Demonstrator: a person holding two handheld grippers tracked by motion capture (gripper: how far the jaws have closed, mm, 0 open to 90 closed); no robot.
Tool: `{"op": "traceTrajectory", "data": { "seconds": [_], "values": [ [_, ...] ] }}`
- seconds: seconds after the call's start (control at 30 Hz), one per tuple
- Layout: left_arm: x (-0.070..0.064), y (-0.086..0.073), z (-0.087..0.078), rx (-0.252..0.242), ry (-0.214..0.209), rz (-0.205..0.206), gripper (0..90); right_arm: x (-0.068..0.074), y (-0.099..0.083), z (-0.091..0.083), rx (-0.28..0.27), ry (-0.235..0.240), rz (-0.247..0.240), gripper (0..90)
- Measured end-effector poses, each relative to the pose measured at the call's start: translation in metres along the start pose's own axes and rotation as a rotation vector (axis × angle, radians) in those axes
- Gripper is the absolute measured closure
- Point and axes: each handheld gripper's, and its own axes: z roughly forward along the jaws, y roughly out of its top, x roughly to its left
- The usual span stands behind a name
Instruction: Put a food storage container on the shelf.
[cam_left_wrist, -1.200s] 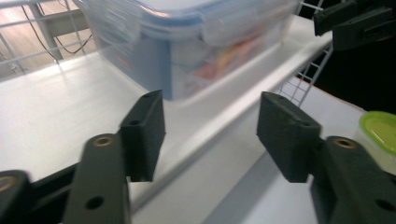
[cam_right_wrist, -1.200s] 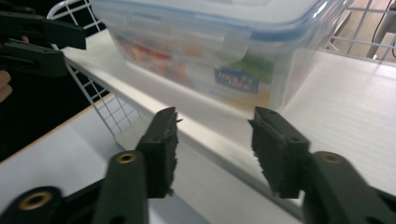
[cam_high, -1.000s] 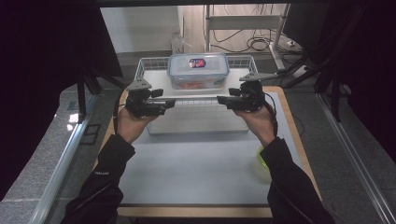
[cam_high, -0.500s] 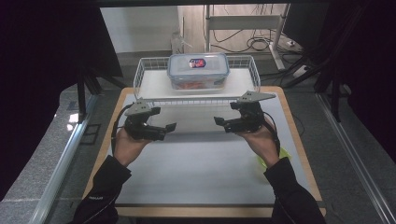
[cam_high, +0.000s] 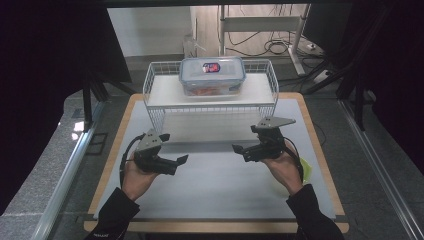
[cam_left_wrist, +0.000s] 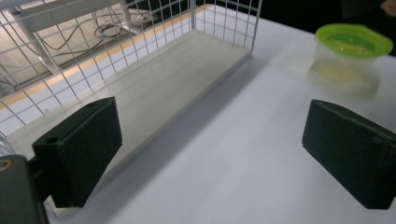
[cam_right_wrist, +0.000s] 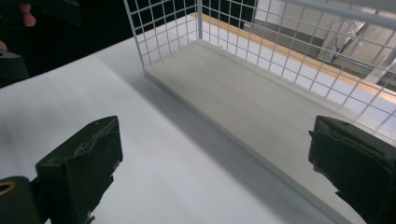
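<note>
We have drawn both grippers back from the wire rack (cam_high: 210, 107) toward six o'clock. The left gripper (cam_high: 176, 162) and right gripper (cam_high: 240, 149) hold their jaws wide, empty. The lidded box (cam_high: 212, 75) sits on top, seemingly placed.

rack (cam_high: 160, 92): white wire, two-tier, at the far middle of the tabletop; lower shelf a pale board, bare (cam_left_wrist: 177, 79) (cam_right_wrist: 261, 98)
box (cam_high: 212, 75): clear, rectangular, blue-rimmed lid shut with a red label; upright on the rack's top shelf, centred; something orange-red inside, too blurred to tell
tub (cam_left_wrist: 352, 51): small, round, clear, green lid on; upright on the tabletop, apart from the rack's right end (cam_high: 306, 170)
</note>
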Motion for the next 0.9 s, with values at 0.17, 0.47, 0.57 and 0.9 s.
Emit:
{"op": "traceTrajectory", "data": {
  "seconds": [0.17,0.47,0.57,0.9],
  "values": [
    [-0.01,-0.016,-0.002,-0.008,-0.008,0.018,3.5,0.005,-0.012,-0.006,0.001,0.0,0.001,1.5],
    [-0.019,-0.045,-0.005,0.0,-0.018,-0.001,1.6,0.016,-0.047,-0.01,0.007,0.025,0.022,0.5],
    [-0.024,-0.058,-0.008,0.016,-0.023,0.003,0.3,0.022,-0.054,-0.012,0.004,0.025,0.017,0.5],
    [-0.032,-0.086,-0.016,0.071,0.032,0.033,0.0,0.036,-0.083,-0.011,0.083,0.009,0.005,0.9]
  ]
}}
